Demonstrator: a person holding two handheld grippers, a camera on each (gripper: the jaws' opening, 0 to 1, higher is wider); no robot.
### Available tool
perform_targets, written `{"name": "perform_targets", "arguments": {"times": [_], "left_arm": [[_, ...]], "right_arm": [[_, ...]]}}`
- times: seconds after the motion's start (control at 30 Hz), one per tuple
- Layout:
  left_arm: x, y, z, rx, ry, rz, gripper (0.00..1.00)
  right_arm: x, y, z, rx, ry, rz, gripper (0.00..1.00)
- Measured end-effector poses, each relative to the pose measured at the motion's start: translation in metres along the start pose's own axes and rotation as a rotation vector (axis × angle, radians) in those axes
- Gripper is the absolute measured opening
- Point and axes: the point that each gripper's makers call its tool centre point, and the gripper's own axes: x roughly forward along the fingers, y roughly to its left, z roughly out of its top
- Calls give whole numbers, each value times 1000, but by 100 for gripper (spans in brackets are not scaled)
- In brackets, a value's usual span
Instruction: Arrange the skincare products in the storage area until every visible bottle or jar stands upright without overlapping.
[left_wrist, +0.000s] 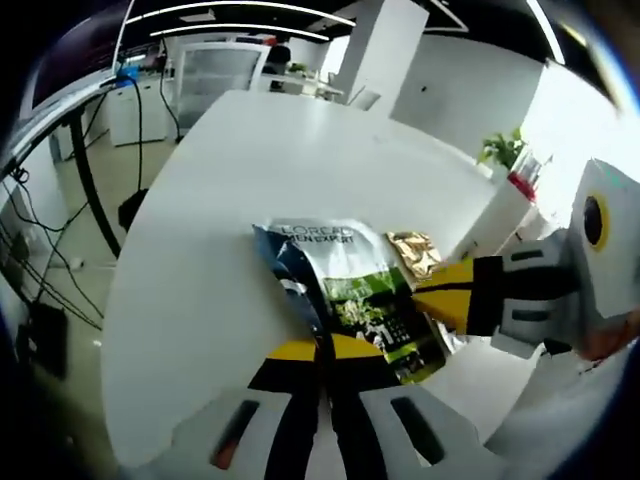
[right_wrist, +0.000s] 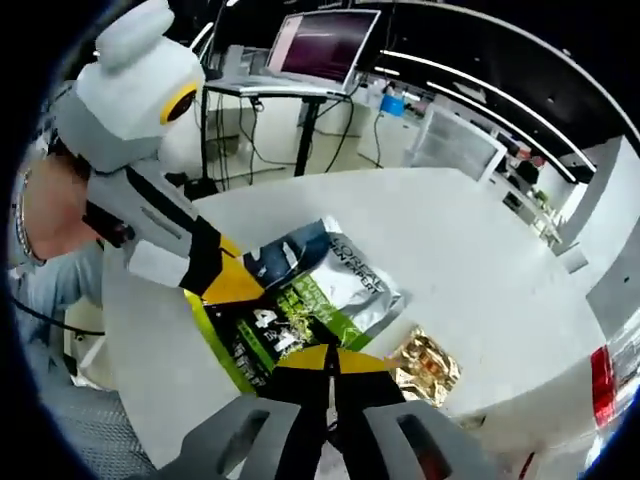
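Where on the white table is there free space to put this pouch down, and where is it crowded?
The white table is bare beyond the silver-and-green pouch, toward its far rounded edge, and also on the side away from the gold packet. It is crowded around the pouch: the left gripper and the right gripper both pinch its edges, and the gold packet lies close beside it.

A glossy, crinkled silver, blue and green foil sachet (left_wrist: 345, 290) and a shiny, creased gold foil packet (left_wrist: 415, 252) are seen lying on a smooth, matt white table (left_wrist: 220, 200), gripped by matt plastic-looking yellow-and-black jaws.
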Motion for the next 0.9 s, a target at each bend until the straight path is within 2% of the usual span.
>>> {"name": "perform_targets", "arguments": {"times": [0.03,0.13,0.17,0.2,0.27,0.3,0.33,0.37,0.47,0.5,0.53,0.63,0.67,0.73,0.83,0.9], "left_arm": [[0,0,0,3,0,-1,0],[2,-2,1,35,-6,-6,0],[2,-3,1,39,-6,-5,0],[2,-2,1,45,-7,-6,0],[1,-1,1,40,-10,-5,2],[0,5,3,32,-24,32,5],[-1,7,3,31,-27,41,10],[-3,11,3,31,-33,63,13],[-13,33,8,57,-75,185,26],[-19,39,12,62,-93,223,26],[-23,42,14,72,-104,241,22],[-31,33,21,115,-142,220,2],[-31,29,20,114,-135,211,4],[-28,21,23,148,-160,171,3],[-25,16,15,144,-138,152,3],[-21,16,4,150,-85,154,3]], "right_arm": [[1,3,-2,0,8,2,0],[5,11,-16,-91,57,-11,0],[5,8,-6,-139,-15,-49,0],[4,9,-10,-170,8,-46,0],[4,10,-10,-240,7,-64,0],[4,10,-10,-275,7,-71,0],[4,11,-10,-278,6,-74,0],[4,12,-11,-265,7,-75,0],[4,9,-10,-208,12,-79,0],[4,8,-10,-198,14,-79,0],[4,8,-10,-186,17,-80,0],[4,9,-11,-198,19,-87,0],[4,9,-11,-207,17,-90,0],[4,9,-10,-207,16,-95,0],[3,9,-10,-204,17,-95,0],[4,9,-10,-197,19,-88,0]]}}
